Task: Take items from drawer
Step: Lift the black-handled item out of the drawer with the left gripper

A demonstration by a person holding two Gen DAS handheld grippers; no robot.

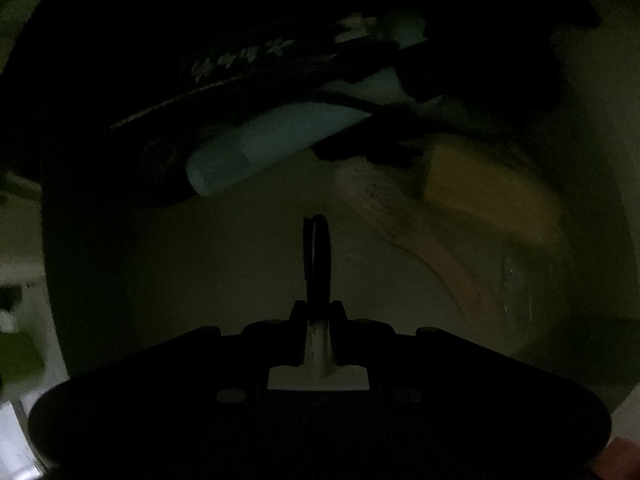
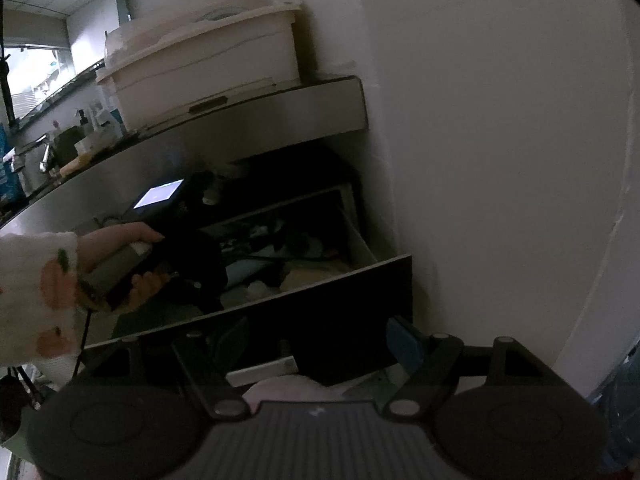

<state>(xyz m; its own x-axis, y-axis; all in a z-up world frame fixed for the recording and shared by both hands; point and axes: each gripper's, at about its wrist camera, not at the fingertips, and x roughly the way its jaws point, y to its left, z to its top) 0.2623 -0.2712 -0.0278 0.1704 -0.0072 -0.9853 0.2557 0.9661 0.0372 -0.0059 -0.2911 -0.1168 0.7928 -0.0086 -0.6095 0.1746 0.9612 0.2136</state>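
One open drawer [image 2: 372, 248]; one pale tube [image 1: 256, 148]; left tongs [image 1: 317, 236] shut.

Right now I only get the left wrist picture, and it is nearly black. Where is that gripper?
Observer: In the right wrist view, a hand holds the left gripper inside an open drawer under a counter.
Operator: Is the other gripper in there too?
Observer: No. The right gripper is outside, in front of the drawer's front panel, jaws open and empty.
Operator: Anything on the counter?
Observer: A white lidded box stands there, above the drawer.
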